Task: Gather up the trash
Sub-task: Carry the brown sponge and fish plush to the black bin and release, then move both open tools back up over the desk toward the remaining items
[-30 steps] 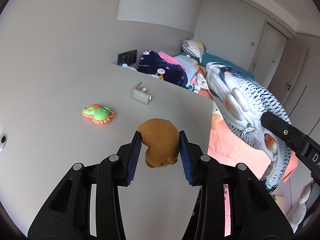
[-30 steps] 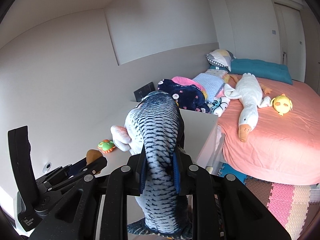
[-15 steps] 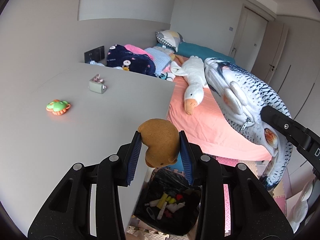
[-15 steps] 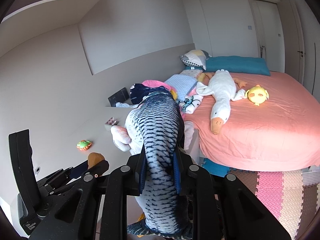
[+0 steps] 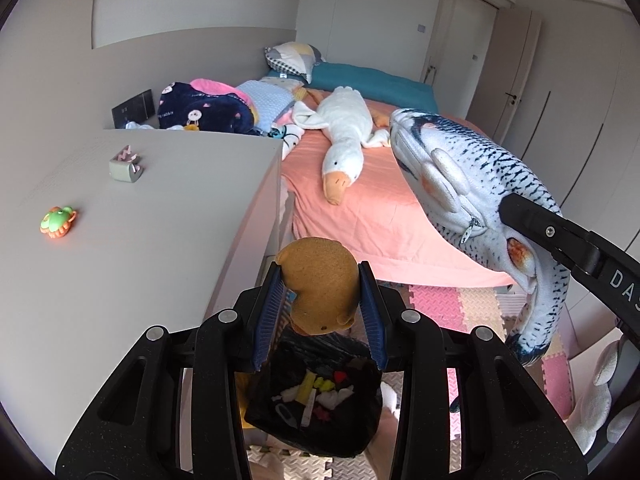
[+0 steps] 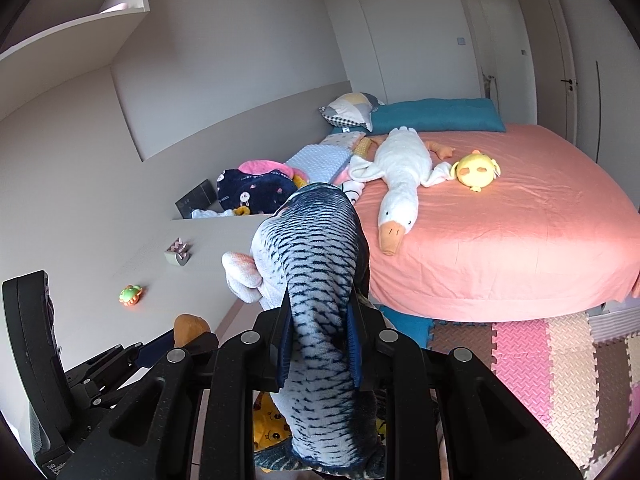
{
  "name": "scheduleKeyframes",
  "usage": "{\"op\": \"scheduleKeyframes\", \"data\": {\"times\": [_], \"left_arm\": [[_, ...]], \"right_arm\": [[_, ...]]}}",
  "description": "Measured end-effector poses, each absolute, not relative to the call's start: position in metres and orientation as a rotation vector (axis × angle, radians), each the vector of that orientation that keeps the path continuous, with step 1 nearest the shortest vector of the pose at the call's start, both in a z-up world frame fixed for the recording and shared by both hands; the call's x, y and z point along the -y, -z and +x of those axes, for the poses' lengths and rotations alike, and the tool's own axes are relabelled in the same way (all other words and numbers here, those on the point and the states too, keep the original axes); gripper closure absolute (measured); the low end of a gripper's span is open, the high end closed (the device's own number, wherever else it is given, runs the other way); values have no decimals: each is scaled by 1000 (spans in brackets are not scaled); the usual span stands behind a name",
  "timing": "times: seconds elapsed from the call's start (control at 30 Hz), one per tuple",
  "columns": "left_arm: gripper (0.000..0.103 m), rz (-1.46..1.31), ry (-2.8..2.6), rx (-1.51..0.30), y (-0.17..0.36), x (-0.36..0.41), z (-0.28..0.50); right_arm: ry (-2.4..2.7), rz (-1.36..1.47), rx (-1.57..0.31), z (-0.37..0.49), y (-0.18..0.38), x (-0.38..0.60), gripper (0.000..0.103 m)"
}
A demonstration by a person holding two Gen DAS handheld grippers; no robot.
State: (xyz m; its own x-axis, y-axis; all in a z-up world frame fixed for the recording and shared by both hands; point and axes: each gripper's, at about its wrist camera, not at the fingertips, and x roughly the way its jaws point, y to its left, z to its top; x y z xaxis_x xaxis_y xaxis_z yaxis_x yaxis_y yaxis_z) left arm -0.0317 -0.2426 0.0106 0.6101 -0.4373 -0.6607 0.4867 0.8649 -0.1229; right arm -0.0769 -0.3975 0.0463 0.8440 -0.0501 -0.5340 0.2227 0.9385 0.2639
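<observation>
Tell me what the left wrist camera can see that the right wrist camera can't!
Only the left wrist view shows the black trash bag on the floor, with colourful bits inside.

Only the right wrist view shows the yellow chick plush on the bed and the white shelf on the wall.

Both show the brown plush squeezed by the left gripper, the fish plush squeezed by the right gripper, the white goose plush, the green and orange toy on the table, and the pink bed.

Goose plush [image 5: 345,136] — on pink bed [image 5: 372,216]
</observation>
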Motion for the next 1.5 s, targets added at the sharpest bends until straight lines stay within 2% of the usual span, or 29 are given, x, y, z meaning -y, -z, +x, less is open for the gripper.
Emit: {"op": "scheduleKeyframes", "data": {"times": [0.1,0.13,0.17,0.2,0.23,0.27,0.47,1.5], "left_arm": [[64,97,547,-754,-5,249,-31],[56,106,547,-765,-3,250,-30],[28,109,532,-774,-2,250,-28],[5,108,504,-770,-1,248,-27],[7,106,473,-745,-2,246,-28],[7,110,456,-732,-3,244,-28],[6,77,411,-754,-2,228,-16],[6,-21,237,-821,17,144,53]], "right_arm": [[155,330,-567,-74,-42,401,75],[167,315,-584,-72,-41,401,69],[196,305,-585,-71,-40,400,57],[245,290,-575,-72,-40,400,52],[294,273,-553,-75,-42,400,42],[322,258,-526,-78,-43,400,37],[333,273,-476,-81,-48,407,37],[149,273,-593,7,-20,345,37]]}}
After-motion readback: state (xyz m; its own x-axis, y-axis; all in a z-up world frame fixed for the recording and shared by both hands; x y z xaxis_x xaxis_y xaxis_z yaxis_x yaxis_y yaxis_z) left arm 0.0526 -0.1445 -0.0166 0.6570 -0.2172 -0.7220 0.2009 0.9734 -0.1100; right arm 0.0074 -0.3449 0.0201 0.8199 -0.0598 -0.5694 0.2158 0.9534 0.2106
